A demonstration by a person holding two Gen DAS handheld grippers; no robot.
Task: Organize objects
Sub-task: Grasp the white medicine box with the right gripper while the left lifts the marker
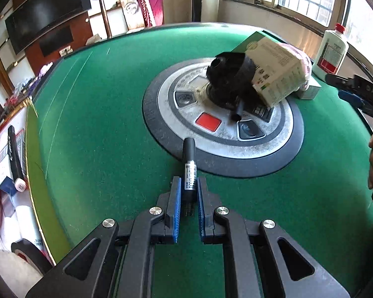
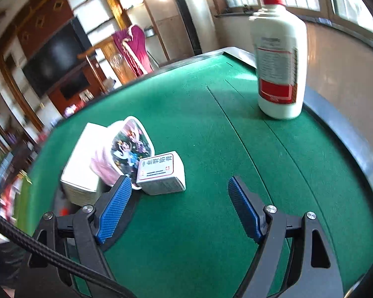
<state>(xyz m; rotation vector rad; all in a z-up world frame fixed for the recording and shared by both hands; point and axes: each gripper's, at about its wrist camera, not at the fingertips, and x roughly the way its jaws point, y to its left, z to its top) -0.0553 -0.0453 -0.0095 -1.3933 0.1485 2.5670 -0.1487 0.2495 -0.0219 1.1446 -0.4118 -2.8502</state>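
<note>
My left gripper (image 1: 188,182) is shut on a black marker (image 1: 189,164) with a white label, held over the green felt table (image 1: 99,124); its cap points at the round centre console (image 1: 223,129). A black pouch (image 1: 226,79) and a cream box (image 1: 276,69) lie piled on the console. My right gripper (image 2: 179,186) is open and empty above the felt (image 2: 211,124). Just ahead to its left lie a small white box (image 2: 161,173), a pink printed tin (image 2: 129,146) and a cream box (image 2: 82,164). A white bottle with a red cap (image 2: 278,57) stands far right.
The white bottle (image 1: 332,49) stands at the table's far right corner in the left wrist view, and the right gripper (image 1: 355,89) shows at that edge. Clutter lies on the floor at the left (image 1: 10,164). A dark TV (image 1: 47,10) and wooden chair stand behind.
</note>
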